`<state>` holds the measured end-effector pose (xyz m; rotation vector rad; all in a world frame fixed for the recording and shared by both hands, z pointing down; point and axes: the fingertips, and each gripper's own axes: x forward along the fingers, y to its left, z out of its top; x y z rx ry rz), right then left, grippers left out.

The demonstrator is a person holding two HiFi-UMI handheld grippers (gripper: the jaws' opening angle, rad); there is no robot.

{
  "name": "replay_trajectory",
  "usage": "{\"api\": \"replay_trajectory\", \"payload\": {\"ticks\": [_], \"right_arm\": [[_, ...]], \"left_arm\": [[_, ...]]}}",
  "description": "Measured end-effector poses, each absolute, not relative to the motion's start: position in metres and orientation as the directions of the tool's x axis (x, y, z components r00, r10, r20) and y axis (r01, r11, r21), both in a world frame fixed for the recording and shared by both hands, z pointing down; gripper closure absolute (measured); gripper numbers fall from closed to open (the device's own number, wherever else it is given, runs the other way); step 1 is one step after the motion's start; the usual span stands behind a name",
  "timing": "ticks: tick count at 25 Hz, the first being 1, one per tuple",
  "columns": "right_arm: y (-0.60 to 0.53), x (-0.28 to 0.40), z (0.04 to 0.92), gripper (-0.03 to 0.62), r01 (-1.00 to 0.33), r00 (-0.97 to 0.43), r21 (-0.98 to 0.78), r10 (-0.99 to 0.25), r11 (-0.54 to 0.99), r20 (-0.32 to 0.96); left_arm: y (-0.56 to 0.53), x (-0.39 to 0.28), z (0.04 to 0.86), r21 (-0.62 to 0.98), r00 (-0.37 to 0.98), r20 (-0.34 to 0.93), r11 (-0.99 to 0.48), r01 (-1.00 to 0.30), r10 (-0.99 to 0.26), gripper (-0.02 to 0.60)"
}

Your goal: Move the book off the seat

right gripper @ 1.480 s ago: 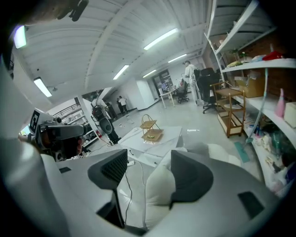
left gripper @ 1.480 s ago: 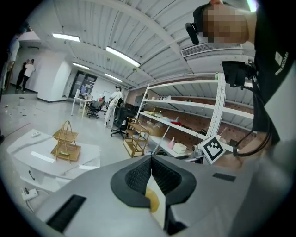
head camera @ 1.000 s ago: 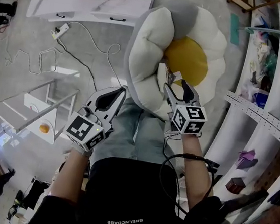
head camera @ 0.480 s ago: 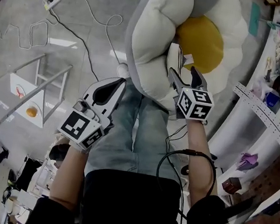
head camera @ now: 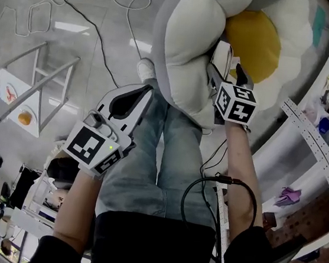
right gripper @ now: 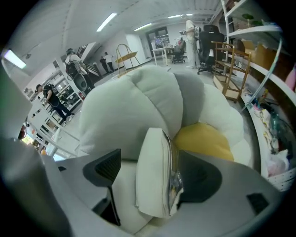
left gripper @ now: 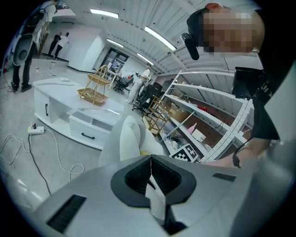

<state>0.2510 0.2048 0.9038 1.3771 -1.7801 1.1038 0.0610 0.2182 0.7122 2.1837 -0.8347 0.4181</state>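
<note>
1. A workshop with a concrete floor point(head camera: 77, 22) and shelving down one side. A flower-shaped seat point(head camera: 188, 35) with white petals and a yellow centre point(head camera: 253, 37) lies at the person's feet.
2. The book point(right gripper: 155, 173) stands on edge on the seat, leaning against a white petal just beside the yellow centre.
3. The right gripper point(head camera: 228, 71) straddles it. Its jaws are wide and have just been opening, and neither pad presses on the book between them.
4. One pad sits close to the page side and the other stands clear of the cover. I reckon an uneven close could tip the book flat onto the cushion.
5. The padding is soft, so a deep reach might pinch the petal along with the book. A shallow one could catch only loose pages and let the book slip.
6. The left gripper point(head camera: 142, 98) is closed on nothing and hangs over the person's leg, well apart from the seat. It looks too far off to steady anything.
</note>
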Motion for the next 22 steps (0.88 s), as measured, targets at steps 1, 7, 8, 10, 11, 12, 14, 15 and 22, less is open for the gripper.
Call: {"api": "replay_trajectory", "payload": {"ticks": [1, 7, 8, 10, 11, 12, 14, 15, 22], "right_arm": [[0.204, 0.252, 0.911, 0.222, -0.968, -0.249, -0.228, -0.434, 0.101, 0.866], [0.206, 0.244, 0.947, 0.197, -0.974, -0.227, -0.208, -0.360, 0.091, 0.905], [0.205, 0.243, 0.951, 0.195, -0.975, -0.221, -0.202, -0.352, 0.090, 0.910], [0.205, 0.245, 0.959, 0.194, -0.980, -0.199, -0.180, -0.339, 0.087, 0.919], [0.204, 0.247, 0.964, 0.194, -0.982, -0.185, -0.165, -0.333, 0.089, 0.924], [0.202, 0.248, 0.968, 0.194, -0.985, -0.170, -0.147, -0.328, 0.094, 0.929], [0.197, 0.251, 0.977, 0.194, -0.988, -0.145, -0.121, -0.319, 0.095, 0.937], [0.194, 0.251, 0.981, 0.194, -0.989, -0.141, -0.120, -0.313, 0.087, 0.939], [0.190, 0.245, 0.997, 0.194, -0.988, -0.151, -0.150, -0.270, 0.026, 0.951]], "left_arm": [[0.219, 0.060, 0.718, 0.533, 0.732, 0.526, -0.503, -0.680, -0.433, 0.574], [0.225, 0.052, 0.746, 0.543, 0.716, 0.552, -0.467, -0.698, -0.428, 0.574], [0.227, 0.053, 0.749, 0.541, 0.714, 0.557, -0.468, -0.699, -0.424, 0.574], [0.232, 0.055, 0.753, 0.541, 0.714, 0.565, -0.467, -0.699, -0.414, 0.574], [0.234, 0.055, 0.755, 0.544, 0.713, 0.569, -0.463, -0.700, -0.410, 0.574], [0.234, 0.055, 0.757, 0.547, 0.711, 0.571, -0.457, -0.702, -0.410, 0.574], [0.233, 0.055, 0.760, 0.551, 0.711, 0.570, -0.450, -0.703, -0.412, 0.574], [0.232, 0.055, 0.761, 0.553, 0.712, 0.569, -0.449, -0.702, -0.411, 0.575], [0.235, 0.057, 0.769, 0.563, 0.714, 0.579, -0.440, -0.699, -0.393, 0.574]]}}
